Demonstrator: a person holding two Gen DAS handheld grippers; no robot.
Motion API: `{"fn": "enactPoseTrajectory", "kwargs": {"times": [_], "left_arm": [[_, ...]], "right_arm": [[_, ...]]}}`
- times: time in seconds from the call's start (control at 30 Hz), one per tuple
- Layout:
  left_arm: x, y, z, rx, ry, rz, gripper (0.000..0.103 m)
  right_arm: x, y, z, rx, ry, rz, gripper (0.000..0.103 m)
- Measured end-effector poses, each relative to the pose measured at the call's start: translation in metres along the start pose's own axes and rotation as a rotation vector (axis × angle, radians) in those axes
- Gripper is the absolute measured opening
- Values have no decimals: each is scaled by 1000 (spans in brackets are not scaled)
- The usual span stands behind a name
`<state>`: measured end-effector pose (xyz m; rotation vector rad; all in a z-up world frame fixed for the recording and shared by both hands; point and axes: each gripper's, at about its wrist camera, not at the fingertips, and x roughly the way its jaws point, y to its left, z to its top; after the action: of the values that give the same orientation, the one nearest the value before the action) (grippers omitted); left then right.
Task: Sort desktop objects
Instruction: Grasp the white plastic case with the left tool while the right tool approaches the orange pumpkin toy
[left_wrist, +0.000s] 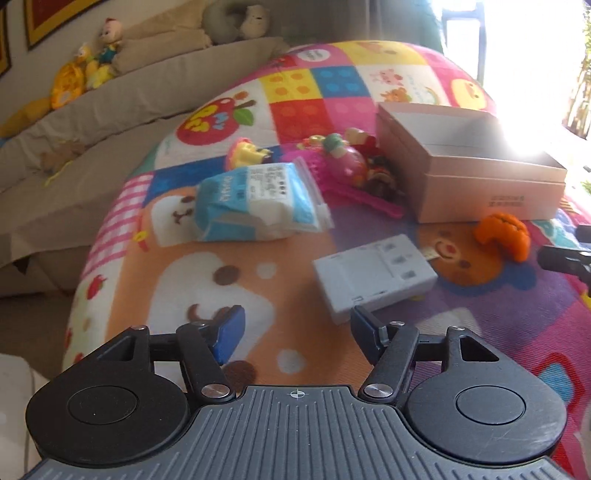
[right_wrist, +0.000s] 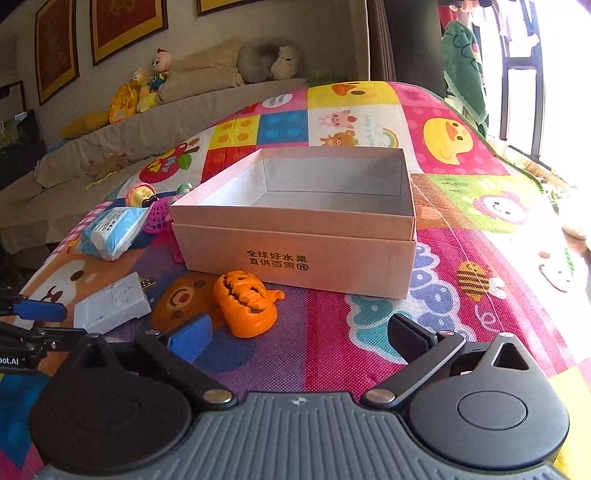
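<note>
An open cardboard box (right_wrist: 295, 254) stands on the colourful mat; it also shows in the left wrist view (left_wrist: 469, 173). An orange toy pumpkin (right_wrist: 247, 304) lies just in front of it, also in the left wrist view (left_wrist: 504, 234). A grey plug adapter (left_wrist: 373, 278) lies just ahead of my open, empty left gripper (left_wrist: 295, 332), and shows in the right wrist view (right_wrist: 110, 304). A blue-white tissue pack (left_wrist: 255, 203) lies further left. My right gripper (right_wrist: 299, 338) is open and empty, just short of the pumpkin.
A pink mesh basket with small toys (left_wrist: 351, 166) sits between the tissue pack and the box. A beige sofa with plush toys (left_wrist: 92, 66) runs along the left. The mat's edge drops off at the left (left_wrist: 85, 266). A bright window is at the right.
</note>
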<state>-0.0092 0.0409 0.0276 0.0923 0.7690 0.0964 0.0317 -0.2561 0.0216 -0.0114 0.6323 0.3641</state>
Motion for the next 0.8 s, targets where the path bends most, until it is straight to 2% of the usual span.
{"fn": "enactPoseTrajectory", "kwargs": {"times": [0.03,0.07,0.13,0.2,0.3,0.4,0.53,0.57,0.67,0.73,0.8], "left_arm": [[1,9,4,-29,0,9,74],[0,14,6,-54,-3,-19,77],[-6,18,10,-82,-21,-151,98],[-10,9,11,-56,-44,-229,99],[-3,-20,13,-8,-52,-217,100],[8,-38,21,-24,-56,-223,102],[28,-54,27,9,-46,-83,102],[32,-51,27,-3,-36,-73,102],[37,-42,25,-47,-14,-89,102],[35,-37,23,-60,-21,-104,95],[30,-34,20,-61,-29,-118,95]], "right_arm": [[1,0,0,-6,8,0,103],[2,0,0,-10,15,-2,103],[4,1,0,-12,32,-4,103],[6,1,0,-11,49,2,103],[11,1,1,-10,83,11,103],[15,1,1,-9,109,16,103],[15,2,0,-17,114,11,103],[15,2,0,-15,114,13,103],[14,1,0,-18,121,23,103],[15,3,2,-30,129,17,103],[17,9,5,-64,146,26,103]]}}
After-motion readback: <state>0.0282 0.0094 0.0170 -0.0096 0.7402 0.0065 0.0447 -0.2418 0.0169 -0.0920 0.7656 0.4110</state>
